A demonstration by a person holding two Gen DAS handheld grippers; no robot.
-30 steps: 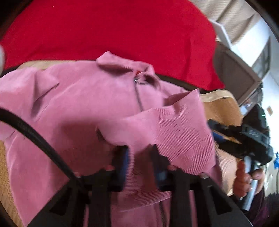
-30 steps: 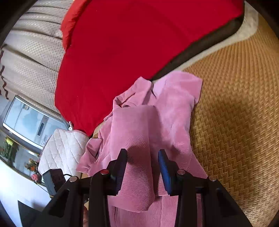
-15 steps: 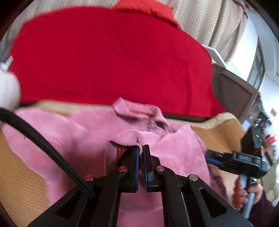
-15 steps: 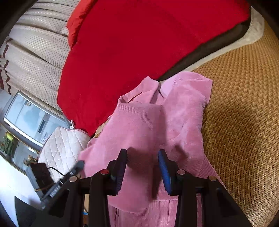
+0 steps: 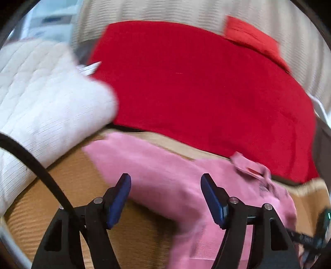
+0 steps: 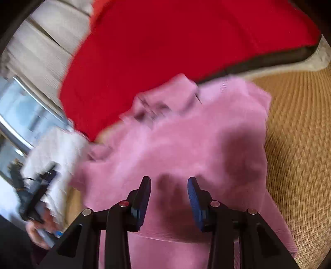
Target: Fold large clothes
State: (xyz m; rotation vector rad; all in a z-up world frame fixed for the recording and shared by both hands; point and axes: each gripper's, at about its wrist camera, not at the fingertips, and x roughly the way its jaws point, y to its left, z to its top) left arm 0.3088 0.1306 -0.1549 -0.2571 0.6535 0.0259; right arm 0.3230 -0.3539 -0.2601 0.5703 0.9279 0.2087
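A pink corduroy jacket point(image 5: 178, 182) lies on a woven straw mat point(image 5: 68, 186), its collar and zip toward the red cover. It also shows in the right wrist view point(image 6: 186, 149), partly folded over itself. My left gripper point(image 5: 165, 196) is wide open and empty above the jacket's left part. My right gripper point(image 6: 169, 198) is open and empty just above the jacket's middle. The left gripper, held in a hand, shows at the left in the right wrist view point(image 6: 35, 198). Both views are blurred by motion.
A large red cover point(image 5: 196, 87) lies behind the jacket, also in the right wrist view point(image 6: 175, 41). A white quilted cushion point(image 5: 41, 99) sits at the left. Curtains point(image 5: 165, 12) hang behind. Bare mat point(image 6: 300, 144) lies right of the jacket.
My left gripper was shut on a fold of the jacket half a second ago; it has let go, opened wide and swung left. The right gripper stays open over the jacket.
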